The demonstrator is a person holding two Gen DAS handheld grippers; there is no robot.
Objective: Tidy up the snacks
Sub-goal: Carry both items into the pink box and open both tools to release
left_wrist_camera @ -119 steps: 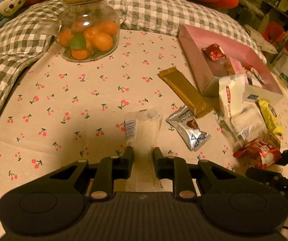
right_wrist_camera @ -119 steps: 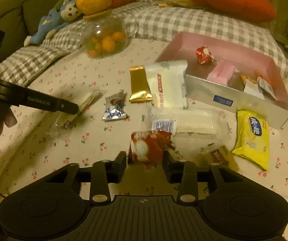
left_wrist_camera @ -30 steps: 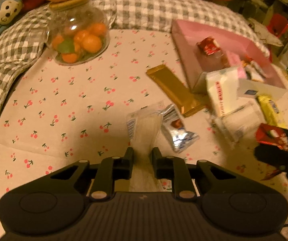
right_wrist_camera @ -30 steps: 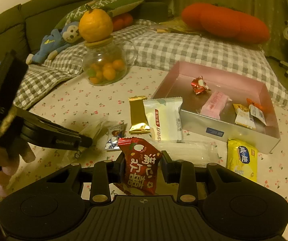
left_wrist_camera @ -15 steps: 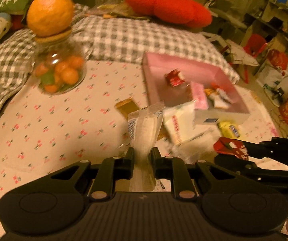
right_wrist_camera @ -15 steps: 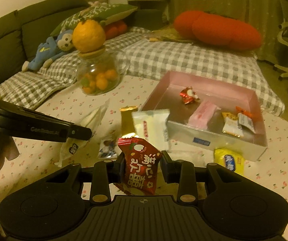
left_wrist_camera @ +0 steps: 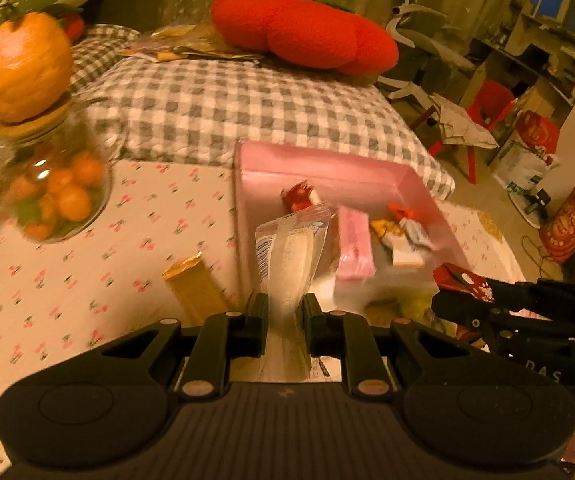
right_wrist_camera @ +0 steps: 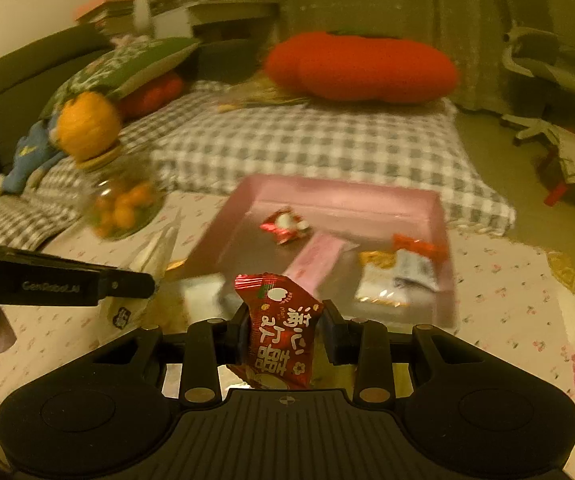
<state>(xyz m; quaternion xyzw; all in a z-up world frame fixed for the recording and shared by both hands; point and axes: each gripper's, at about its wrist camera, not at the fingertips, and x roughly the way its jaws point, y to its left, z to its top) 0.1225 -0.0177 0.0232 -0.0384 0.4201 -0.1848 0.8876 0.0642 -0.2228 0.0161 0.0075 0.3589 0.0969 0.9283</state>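
Note:
My left gripper is shut on a clear packet with white filling, held up in front of the pink box. A red snack packet with white characters stands upright in my right gripper, which is shut on it just short of the pink box. Inside the box lie a small red sweet, a pink bar and a few small packets. The left gripper also shows in the right wrist view, with the clear packet sticking out of its tip. The right gripper with the red packet appears at the right of the left wrist view.
A gold bar lies on the cherry-print cloth left of the box. A glass jar of small oranges topped by a big orange stands far left. Behind are a checked cushion and a red plush cushion. More snacks lie blurred under the grippers.
Both grippers have lifted their packets off the cloth and carried them forward toward the pink box, which now looms larger. Both grips are unchanged.

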